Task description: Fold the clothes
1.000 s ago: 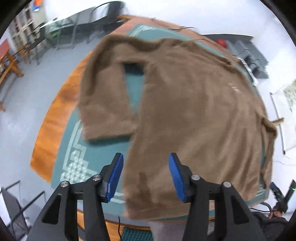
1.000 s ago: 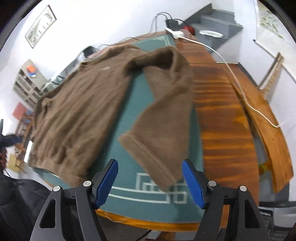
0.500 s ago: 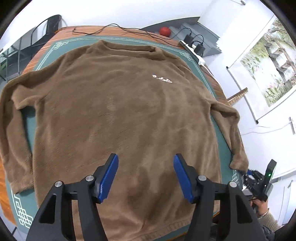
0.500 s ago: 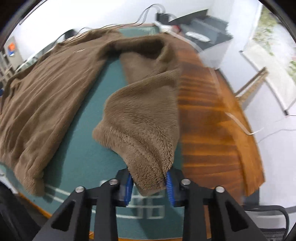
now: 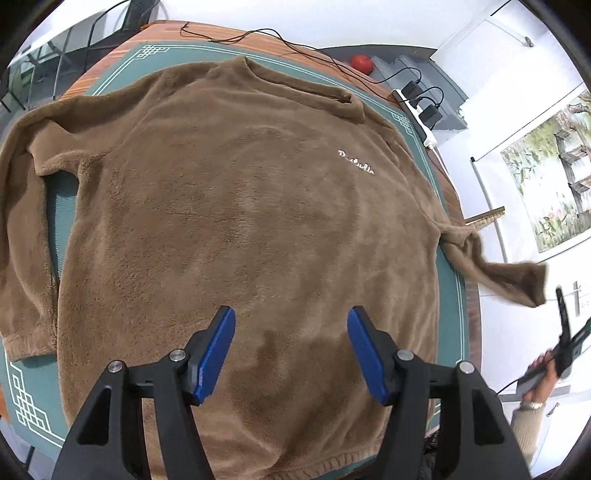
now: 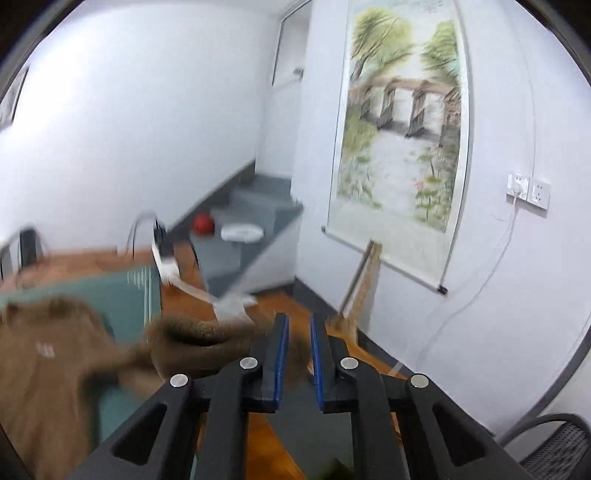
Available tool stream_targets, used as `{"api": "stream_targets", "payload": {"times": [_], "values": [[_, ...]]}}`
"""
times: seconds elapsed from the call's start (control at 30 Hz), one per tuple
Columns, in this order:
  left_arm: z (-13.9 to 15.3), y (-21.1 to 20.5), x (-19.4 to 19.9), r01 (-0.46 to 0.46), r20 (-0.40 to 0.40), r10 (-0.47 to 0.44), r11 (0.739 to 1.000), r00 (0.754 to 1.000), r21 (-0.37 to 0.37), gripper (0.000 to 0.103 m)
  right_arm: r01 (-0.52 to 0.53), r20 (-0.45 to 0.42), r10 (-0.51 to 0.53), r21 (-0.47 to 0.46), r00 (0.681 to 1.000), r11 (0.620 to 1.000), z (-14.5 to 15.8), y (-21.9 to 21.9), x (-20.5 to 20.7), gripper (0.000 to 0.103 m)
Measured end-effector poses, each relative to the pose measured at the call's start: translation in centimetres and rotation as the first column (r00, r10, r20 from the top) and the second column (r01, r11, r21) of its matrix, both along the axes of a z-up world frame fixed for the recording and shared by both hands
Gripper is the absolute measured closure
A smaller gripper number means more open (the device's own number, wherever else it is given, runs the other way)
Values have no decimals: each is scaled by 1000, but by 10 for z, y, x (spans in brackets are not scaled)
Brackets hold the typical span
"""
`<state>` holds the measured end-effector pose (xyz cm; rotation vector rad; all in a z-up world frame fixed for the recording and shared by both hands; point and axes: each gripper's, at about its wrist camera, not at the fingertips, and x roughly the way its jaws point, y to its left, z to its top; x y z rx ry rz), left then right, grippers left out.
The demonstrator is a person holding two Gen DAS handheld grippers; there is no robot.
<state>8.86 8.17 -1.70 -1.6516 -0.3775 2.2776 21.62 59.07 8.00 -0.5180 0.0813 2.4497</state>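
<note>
A brown fleece sweater (image 5: pixel 240 221) with a white chest logo lies spread face up on a teal mat (image 5: pixel 448 291), collar at the far side. My left gripper (image 5: pixel 291 350) is open and empty, hovering over the sweater's lower half. My right gripper (image 6: pixel 297 354) is shut on the cuff of the sweater's right sleeve (image 6: pixel 207 343). It holds that sleeve (image 5: pixel 509 280) lifted out past the table's right edge. The right gripper and the hand holding it show in the left wrist view (image 5: pixel 561 354). The left sleeve (image 5: pixel 22 236) lies flat along the mat's left side.
The mat covers a wooden table (image 5: pixel 166 29). A power strip (image 5: pixel 417 114) with plugs and cables lies at its far right corner. A grey bench (image 6: pixel 258 236) carries a red ball (image 6: pixel 204 223) and a plate. A scroll painting (image 6: pixel 402 122) hangs on the right wall.
My right gripper has closed on the right sleeve's cuff and lifted it up and outward past the table edge. My left gripper has moved in over the sweater's body and stays open.
</note>
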Motion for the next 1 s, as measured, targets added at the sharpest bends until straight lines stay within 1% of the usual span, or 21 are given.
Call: {"api": "stream_targets", "payload": {"times": [0.07,0.1,0.17,0.2,0.27,0.3,0.33,0.37,0.4,0.47,0.53,0.6,0.7,0.77,0.87,1.0], "values": [[2,-2,0,1,-4,-1,1000,1000,1,35,-98,-19,97,-83,995,992,1,-5,-15,89],[2,-3,-1,-1,-6,1,1000,1000,3,35,-154,-24,152,-130,988,980,0,-8,-24,89],[1,-8,-2,-12,-1,12,1000,1000,7,34,-222,0,227,-189,974,956,-11,-16,-37,89],[0,-11,-2,-19,4,19,1000,1000,9,33,-236,14,245,-213,969,948,-18,-18,-41,87],[-4,-15,-5,-27,20,27,1000,999,11,32,-242,37,266,-309,963,920,-37,-14,-43,81],[-7,-16,-7,-29,29,29,1000,999,10,32,-235,35,267,-375,963,897,-47,-7,-41,71],[-9,-17,-9,-31,37,31,999,999,10,32,-221,24,258,-443,966,869,-59,5,-40,49],[-12,-18,-11,-33,46,33,999,998,10,32,-192,10,230,-517,973,834,-69,19,-36,37],[-14,-18,-13,-34,54,34,999,998,10,32,-165,-2,197,-561,980,811,-77,23,-24,29],[-18,-14,-18,-23,65,22,1000,998,10,32,-108,-23,122,-638,992,762,-89,44,-10,29],[-21,-10,-23,-9,73,8,1000,997,11,32,-80,-36,77,-708,996,702,-98,60,-7,29],[-23,-4,-27,8,79,-9,1000,997,14,32,-58,-45,36,-771,998,634,-106,75,-5,29],[-25,3,-32,27,87,-28,999,996,18,32,-68,-68,19,-846,998,529,-122,85,-8,29],[-25,3,-34,29,89,-30,999,996,16,32,-42,-53,-11,-886,999,462,-133,89,-6,29],[-27,1,-36,23,95,-24,1000,995,12,29,27,4,-57,-910,998,413,-150,94,2,29],[-32,-7,-38,-6,113,5,1000,994,8,28,96,74,-71,-908,995,408,-159,99,9,29]]}}
